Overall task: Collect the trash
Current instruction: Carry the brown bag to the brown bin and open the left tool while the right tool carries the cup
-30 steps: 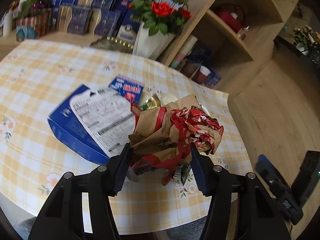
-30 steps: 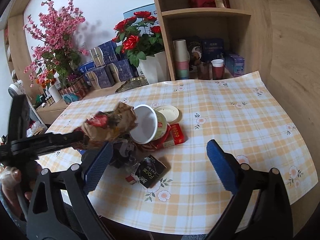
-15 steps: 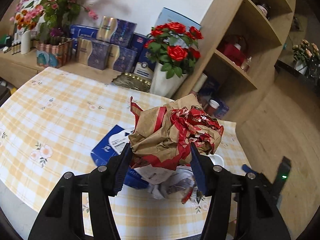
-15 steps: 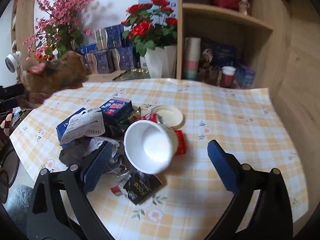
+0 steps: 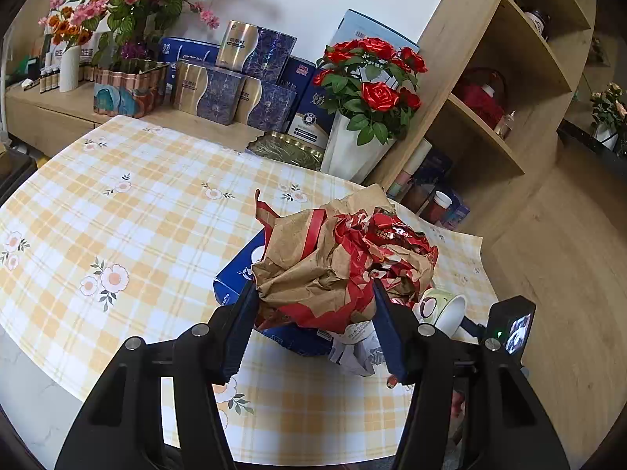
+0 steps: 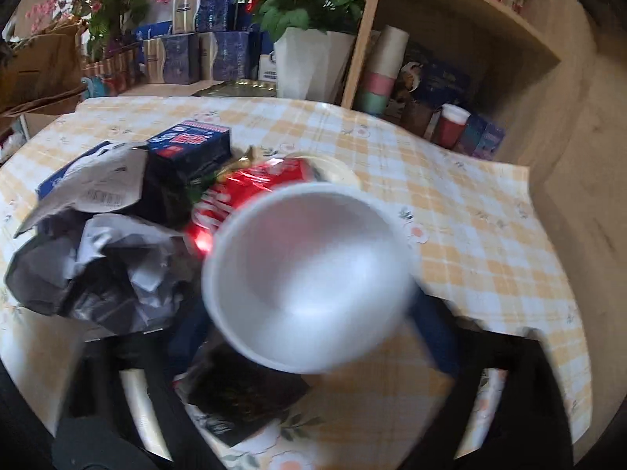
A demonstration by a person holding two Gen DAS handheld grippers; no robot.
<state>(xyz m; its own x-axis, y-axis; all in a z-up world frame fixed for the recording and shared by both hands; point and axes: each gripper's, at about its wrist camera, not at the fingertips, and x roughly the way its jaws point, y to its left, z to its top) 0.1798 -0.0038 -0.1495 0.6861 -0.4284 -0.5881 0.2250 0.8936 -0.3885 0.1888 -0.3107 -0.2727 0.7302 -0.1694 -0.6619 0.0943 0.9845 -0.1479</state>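
Left gripper (image 5: 313, 325) still clenched on paper wad (image 5: 337, 266); right gripper (image 6: 313, 337), now lower, closing around cup (image 6: 309, 278).

Bare tablecloth (image 5: 129, 211) left; trash heap (image 6: 117, 258), vase (image 5: 352, 152) right.

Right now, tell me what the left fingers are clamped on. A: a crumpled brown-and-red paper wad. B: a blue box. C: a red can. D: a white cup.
A: in the left wrist view the left fingers press both sides of the paper wad, held above the table.
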